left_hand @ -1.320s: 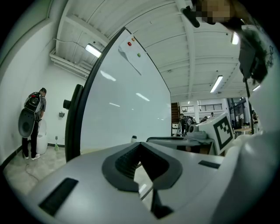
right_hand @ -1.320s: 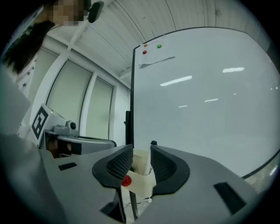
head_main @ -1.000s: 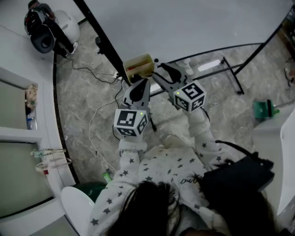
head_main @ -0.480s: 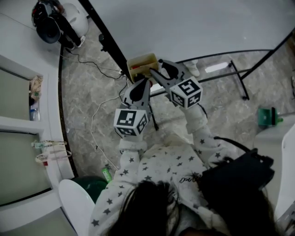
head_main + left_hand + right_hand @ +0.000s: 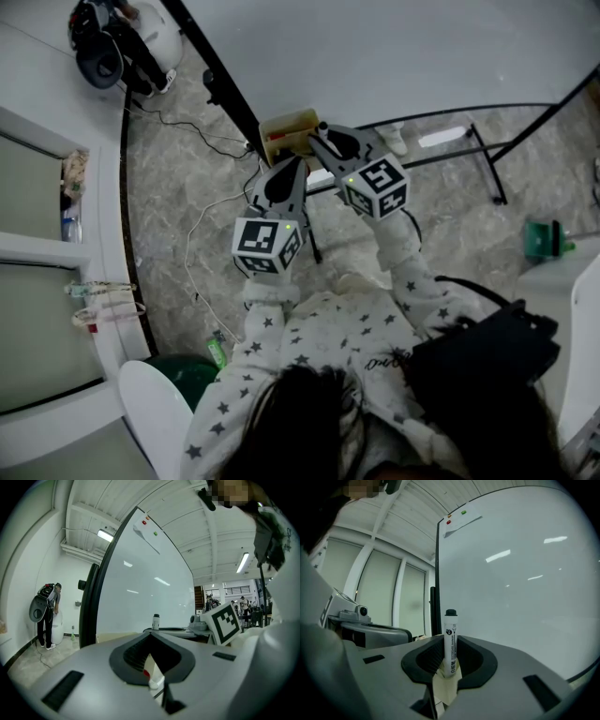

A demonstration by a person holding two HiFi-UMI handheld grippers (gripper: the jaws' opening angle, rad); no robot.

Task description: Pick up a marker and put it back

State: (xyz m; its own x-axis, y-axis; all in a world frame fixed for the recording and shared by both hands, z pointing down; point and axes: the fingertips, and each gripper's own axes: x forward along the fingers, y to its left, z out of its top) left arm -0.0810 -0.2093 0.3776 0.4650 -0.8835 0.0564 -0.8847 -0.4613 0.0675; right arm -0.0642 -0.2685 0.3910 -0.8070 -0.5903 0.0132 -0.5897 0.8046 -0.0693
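A white marker (image 5: 450, 641) with a black cap stands upright in a tan box (image 5: 286, 131) fixed at the whiteboard's lower frame. My right gripper (image 5: 323, 142) reaches level into that box. Its jaws have just been closing, and in the right gripper view its pads (image 5: 436, 656) now press on the marker's barrel, so the right gripper (image 5: 449, 667) is shut on it. My left gripper (image 5: 291, 171) sits just below the box, pointed at it, its fingers together and holding nothing. Through the left gripper's (image 5: 154, 670) narrow slit I see the box and a red-capped item (image 5: 147, 673).
The whiteboard (image 5: 394, 47) fills the far side, edged by a black post (image 5: 211, 75) and a curved stand leg (image 5: 441, 98). Cables (image 5: 192, 234) trail over the marble floor. A person beside white equipment (image 5: 112, 42) is at far left. A green object (image 5: 539, 239) lies at right.
The right gripper's jaws, wide apart in the earlier frames, have come together around the marker at the box. The left gripper has stayed where it was.
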